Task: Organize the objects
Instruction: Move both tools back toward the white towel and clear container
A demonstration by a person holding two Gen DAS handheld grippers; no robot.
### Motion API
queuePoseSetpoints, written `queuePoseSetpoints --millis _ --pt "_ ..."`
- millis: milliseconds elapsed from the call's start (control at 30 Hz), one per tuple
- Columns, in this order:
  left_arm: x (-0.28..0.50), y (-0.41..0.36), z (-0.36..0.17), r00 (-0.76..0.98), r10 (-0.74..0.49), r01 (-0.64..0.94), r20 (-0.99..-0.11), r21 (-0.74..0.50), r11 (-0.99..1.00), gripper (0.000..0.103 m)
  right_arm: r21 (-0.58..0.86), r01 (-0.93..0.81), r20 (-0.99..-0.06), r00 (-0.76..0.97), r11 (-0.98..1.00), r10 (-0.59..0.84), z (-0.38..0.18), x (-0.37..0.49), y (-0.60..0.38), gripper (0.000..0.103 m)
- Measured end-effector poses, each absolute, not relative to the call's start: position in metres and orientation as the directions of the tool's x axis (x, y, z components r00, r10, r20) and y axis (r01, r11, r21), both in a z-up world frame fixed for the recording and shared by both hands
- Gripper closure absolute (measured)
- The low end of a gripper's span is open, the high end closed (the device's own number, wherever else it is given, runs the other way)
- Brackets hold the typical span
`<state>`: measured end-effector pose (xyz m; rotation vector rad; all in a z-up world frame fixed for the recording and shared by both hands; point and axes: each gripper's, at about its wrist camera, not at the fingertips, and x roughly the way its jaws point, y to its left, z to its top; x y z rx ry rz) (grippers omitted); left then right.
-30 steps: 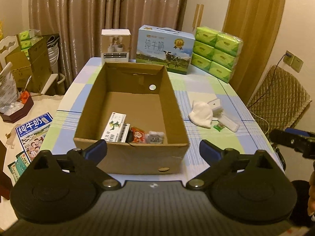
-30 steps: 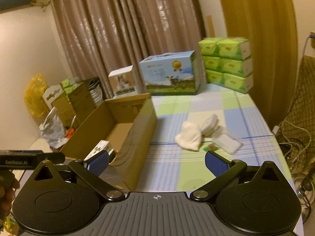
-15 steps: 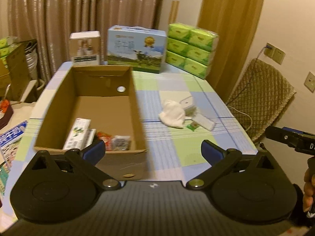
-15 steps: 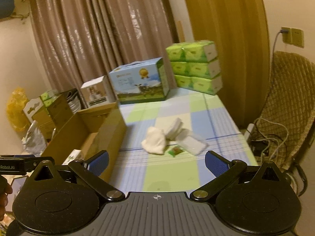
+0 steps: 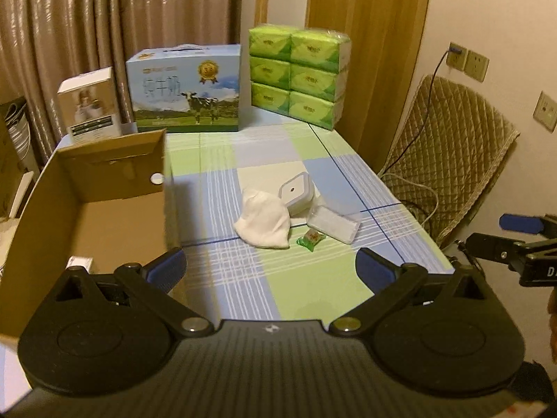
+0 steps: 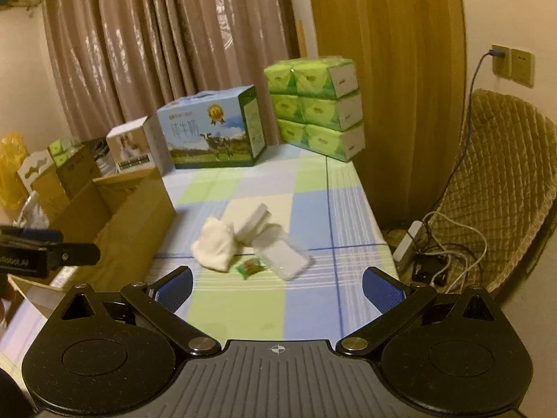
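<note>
A white cloth (image 5: pixel 264 221) (image 6: pixel 213 247), a white square device (image 5: pixel 296 198) (image 6: pixel 253 222), a clear flat packet (image 5: pixel 334 223) (image 6: pixel 283 257) and a small green wrapped candy (image 5: pixel 311 238) (image 6: pixel 250 267) lie together mid-table. An open cardboard box (image 5: pixel 115 174) (image 6: pixel 135 209) stands at the left with a white carton (image 5: pixel 80 264) showing inside. My left gripper (image 5: pixel 269 270) is open and empty, well short of the cluster. My right gripper (image 6: pixel 276 289) is open too, nothing between its fingers, near the table's front edge.
At the table's back stand a small white box (image 5: pixel 91 104), a blue milk carton case (image 5: pixel 184 88) and stacked green tissue packs (image 5: pixel 299 75). A quilted chair (image 5: pixel 452 153) and cables (image 6: pixel 449 240) sit right of the checked tablecloth (image 5: pixel 243 278).
Both views have swung right: the cardboard box slid toward the left edge and the cloth cluster moved to centre. Both grippers stayed open.
</note>
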<state>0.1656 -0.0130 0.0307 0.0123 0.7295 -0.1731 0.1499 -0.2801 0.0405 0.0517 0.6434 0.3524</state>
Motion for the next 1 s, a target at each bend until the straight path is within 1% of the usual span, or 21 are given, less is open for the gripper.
queuePoseSetpoints --millis 267,400,500,633,667,700,767,900,967,1000 --pt "0.214 -0.053 -0.002 0.709 -0.117 0.173 -0.696 0.011 0.985 0.002 0.083 -0.413 -0.624 0.688 0.907 0.37 0.005 0.199 -0.285 0.002" --pt "0.239 -0.069 -0.024 0.709 -0.069 0.171 -0.702 0.076 0.982 0.002 0.058 -0.462 -0.64 0.663 0.885 0.388 -0.013 0.223 -0.284 0.002" --pt "0.261 -0.077 -0.041 0.703 -0.057 0.187 -0.709 0.107 0.976 0.003 0.037 -0.493 -0.649 0.649 0.869 0.396 -0.025 0.242 -0.283 0.002" --pt "0.286 -0.079 -0.059 0.708 -0.035 0.182 -0.705 0.134 0.974 0.011 0.03 -0.512 -0.66 0.635 0.859 0.401 -0.043 0.266 -0.281 0.002" --pt "0.293 -0.078 -0.064 0.704 -0.036 0.184 -0.709 0.133 0.974 0.011 0.033 -0.517 -0.668 0.625 0.855 0.404 -0.048 0.273 -0.28 0.003" --pt "0.299 -0.078 -0.069 0.698 -0.03 0.183 -0.716 0.138 0.973 0.012 0.033 -0.523 -0.676 0.616 0.852 0.404 -0.052 0.279 -0.279 0.004" --pt "0.307 -0.079 -0.077 0.691 -0.022 0.187 -0.723 0.149 0.971 0.013 0.037 -0.539 -0.691 0.594 0.841 0.411 -0.063 0.292 -0.276 0.015" --pt "0.32 -0.079 -0.087 0.685 -0.009 0.181 -0.729 0.157 0.971 0.013 0.044 -0.572 -0.709 0.56 0.819 0.429 -0.082 0.313 -0.266 0.023" --pt "0.326 -0.08 -0.092 0.68 -0.007 0.185 -0.733 0.162 0.969 0.013 0.046 -0.588 -0.722 0.539 0.807 0.434 -0.092 0.324 -0.259 0.029" --pt "0.33 -0.079 -0.096 0.676 0.0 0.184 -0.737 0.169 0.968 0.013 0.051 -0.597 -0.726 0.528 0.801 0.441 -0.096 0.328 -0.256 0.03"
